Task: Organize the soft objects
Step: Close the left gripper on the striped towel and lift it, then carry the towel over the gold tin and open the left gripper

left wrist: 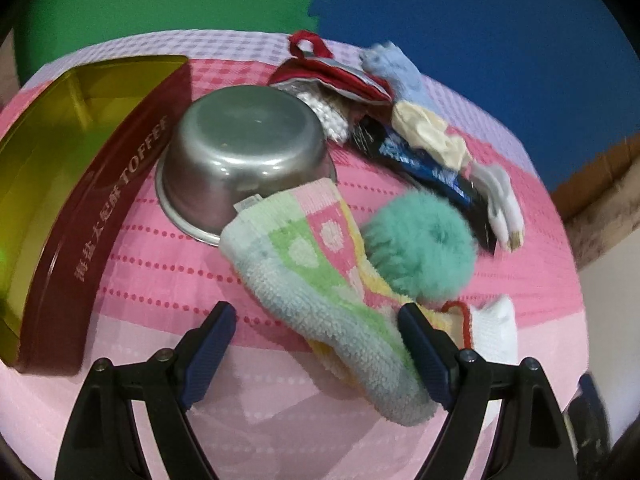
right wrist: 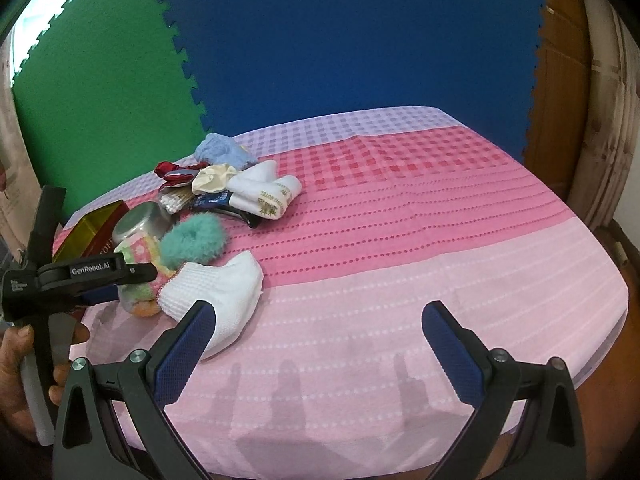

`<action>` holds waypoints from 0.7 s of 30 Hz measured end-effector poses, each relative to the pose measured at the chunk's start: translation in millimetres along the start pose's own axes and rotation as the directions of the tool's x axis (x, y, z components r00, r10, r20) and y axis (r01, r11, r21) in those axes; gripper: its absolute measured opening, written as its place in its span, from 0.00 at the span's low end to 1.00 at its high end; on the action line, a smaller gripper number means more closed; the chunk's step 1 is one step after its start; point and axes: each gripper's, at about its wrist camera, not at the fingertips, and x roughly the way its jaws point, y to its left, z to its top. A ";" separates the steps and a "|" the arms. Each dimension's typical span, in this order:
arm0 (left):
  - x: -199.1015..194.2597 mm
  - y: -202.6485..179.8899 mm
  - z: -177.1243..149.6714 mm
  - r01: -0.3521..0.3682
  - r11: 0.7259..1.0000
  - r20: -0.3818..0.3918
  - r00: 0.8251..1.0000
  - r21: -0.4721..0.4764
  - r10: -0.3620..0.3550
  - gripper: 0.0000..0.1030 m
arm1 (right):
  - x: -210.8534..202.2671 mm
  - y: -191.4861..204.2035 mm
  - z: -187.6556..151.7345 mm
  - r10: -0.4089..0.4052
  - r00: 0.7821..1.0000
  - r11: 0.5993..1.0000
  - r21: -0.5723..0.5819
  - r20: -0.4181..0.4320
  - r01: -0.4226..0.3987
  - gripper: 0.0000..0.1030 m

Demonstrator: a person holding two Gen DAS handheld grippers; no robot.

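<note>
A pastel checked towel (left wrist: 320, 280) lies rolled on the pink cloth, and my left gripper (left wrist: 316, 348) stands open around its near end. A teal fluffy ball (left wrist: 420, 244) rests against the towel's right side. A white knitted sock (left wrist: 494, 332) lies beside the right finger. In the right wrist view my right gripper (right wrist: 316, 344) is open over bare cloth, its left finger touching or just over the white sock (right wrist: 218, 292). The left gripper (right wrist: 100, 276) shows there from the side, over the towel (right wrist: 138, 276). Further back sits a heap of socks and cloths (right wrist: 240, 184).
An upturned steel bowl (left wrist: 244, 152) sits behind the towel, with an open red toffee tin (left wrist: 80, 200) to its left. A hand (right wrist: 24, 380) holds the left gripper's handle. Green and blue foam mats (right wrist: 320, 40) form the wall behind. The table's right half (right wrist: 440, 240) holds only cloth.
</note>
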 end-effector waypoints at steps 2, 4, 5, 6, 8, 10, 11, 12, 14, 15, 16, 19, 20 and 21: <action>1.3 -5.5 3.0 -0.011 0.999 -0.025 1.000 0.032 0.012 0.83 | 0.3 -0.7 0.4 0.002 1.000 1.000 0.005 -0.002 -0.002 1.00; 0.0 -4.8 3.0 -0.013 1.000 -0.028 1.000 0.020 0.013 0.71 | 0.4 -1.0 0.8 0.009 1.000 1.000 0.011 -0.006 -0.009 1.00; -1.8 -4.4 1.8 -0.009 1.000 -0.018 1.000 0.018 0.009 0.62 | 0.2 -1.0 0.8 0.012 1.000 1.000 0.013 -0.008 -0.012 1.00; -3.2 -5.6 1.3 0.012 1.000 -0.015 1.000 0.022 -0.011 0.34 | 0.3 -0.3 1.6 0.013 1.000 1.000 0.014 -0.009 -0.013 1.00; -7.6 -10.5 1.1 0.028 0.999 -0.004 1.000 0.037 -0.028 0.26 | 0.4 0.0 2.0 0.014 1.000 1.000 0.014 -0.007 -0.014 1.00; -21.7 -17.9 -2.8 -0.020 0.997 0.053 0.998 0.075 0.016 0.24 | -0.9 0.1 2.0 0.016 1.000 1.000 0.014 -0.004 -0.016 1.00; -28.5 -19.5 -3.3 -0.023 0.996 0.071 0.997 0.086 0.017 0.24 | -1.0 0.3 2.5 0.017 1.000 1.000 0.014 -0.004 -0.017 1.00; -39.5 -20.5 -4.5 -0.034 0.995 0.098 0.995 0.096 0.024 0.24 | -1.9 0.5 2.7 0.019 1.000 1.000 0.014 0.000 -0.019 1.00; -58.1 -21.3 -3.9 -0.055 0.992 0.141 0.989 0.114 0.038 0.24 | -3.5 0.6 2.3 0.019 1.000 1.000 0.015 0.007 -0.019 1.00; -67.1 -21.7 -0.9 -0.076 0.989 0.166 0.985 0.124 0.055 0.24 | -4.6 0.8 1.2 0.020 1.000 1.000 0.017 0.007 -0.020 1.00; -74.6 -20.5 0.1 -0.098 0.987 0.185 0.980 0.130 0.072 0.24 | -4.3 1.2 0.7 0.022 1.000 1.000 0.017 0.005 -0.022 1.00; -97.5 -11.7 7.9 -0.163 0.976 0.240 0.963 0.145 0.125 0.24 | -2.6 4.9 -1.6 0.028 1.000 1.000 0.014 -0.005 -0.028 1.00; -104.3 -6.3 8.3 -0.179 0.974 0.248 0.959 0.141 0.140 0.24 | -2.3 6.4 -2.5 0.030 1.000 1.000 0.009 -0.007 -0.030 1.00; -108.6 0.5 13.3 -0.195 0.971 0.252 0.955 0.135 0.157 0.24 | -2.4 7.7 -3.3 0.030 1.000 1.000 0.005 -0.007 -0.030 1.00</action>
